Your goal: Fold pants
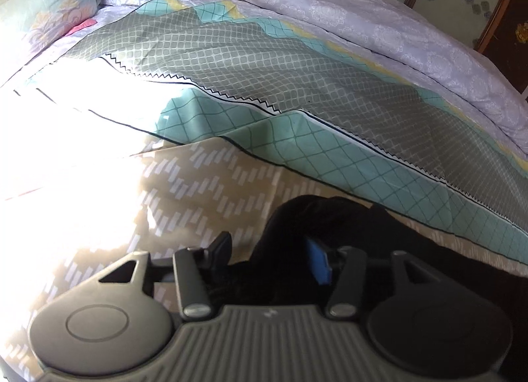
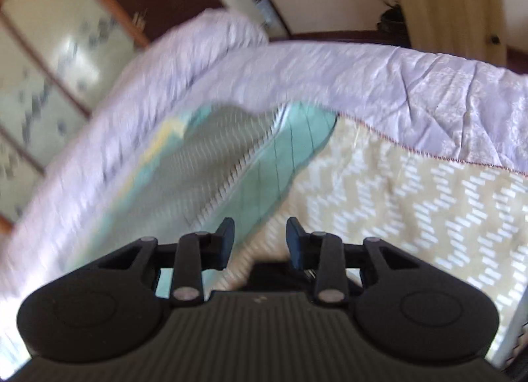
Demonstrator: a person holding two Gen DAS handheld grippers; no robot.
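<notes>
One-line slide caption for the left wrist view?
Left gripper open over the black pants, cloth between its fingers, on a tan patterned sheet beside a teal-and-grey quilt.

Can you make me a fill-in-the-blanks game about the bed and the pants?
1. The pants lying between the left gripper fingers are ____.
2. Nothing is held between the ____ gripper fingers.
3. The bumpy quilt at the bed's far side is pale ____.

Missing words: black; right; purple
</notes>
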